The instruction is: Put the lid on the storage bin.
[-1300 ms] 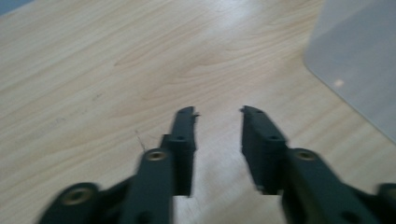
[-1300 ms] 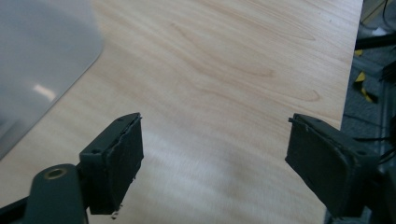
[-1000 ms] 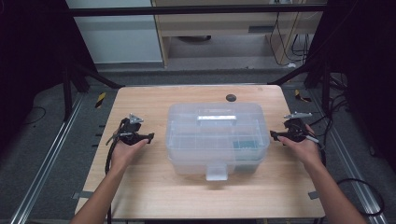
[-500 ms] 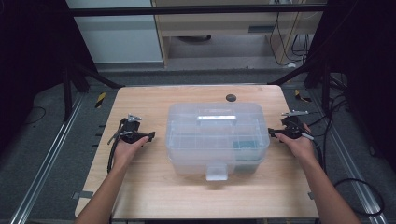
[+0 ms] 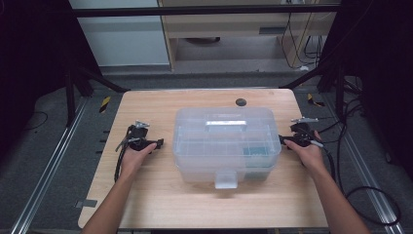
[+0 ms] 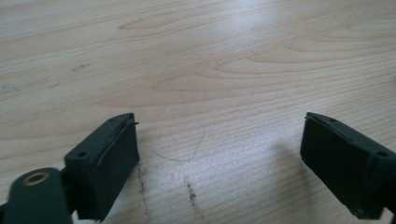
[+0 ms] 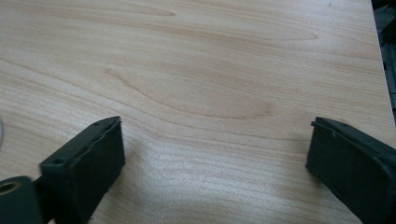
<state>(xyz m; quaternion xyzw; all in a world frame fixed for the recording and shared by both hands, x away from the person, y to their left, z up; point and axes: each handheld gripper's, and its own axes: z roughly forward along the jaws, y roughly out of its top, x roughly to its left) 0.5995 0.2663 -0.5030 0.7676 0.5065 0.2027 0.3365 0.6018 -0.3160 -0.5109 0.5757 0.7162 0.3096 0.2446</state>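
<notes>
Flanking: we hold the clear box (image 5: 226,144) mid-desk (image 5: 146,204).
Left gripper (image 5: 158,145): jaws just widening, empty, bare wood toward left edge.
Right gripper (image 5: 283,140): jaws just widening, empty, near right edge.

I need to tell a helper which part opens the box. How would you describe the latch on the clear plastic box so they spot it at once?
On the wooden table, the clear plastic box sits in the middle between the two grippers. Its latch is the small frosted tab that hangs from the lid's near edge, unlike the pale bar handle on top.

Light wooden table (image 5: 160,195), clear plastic lidded box (image 5: 225,141) at centre, dark round spot (image 5: 240,102) behind
</notes>
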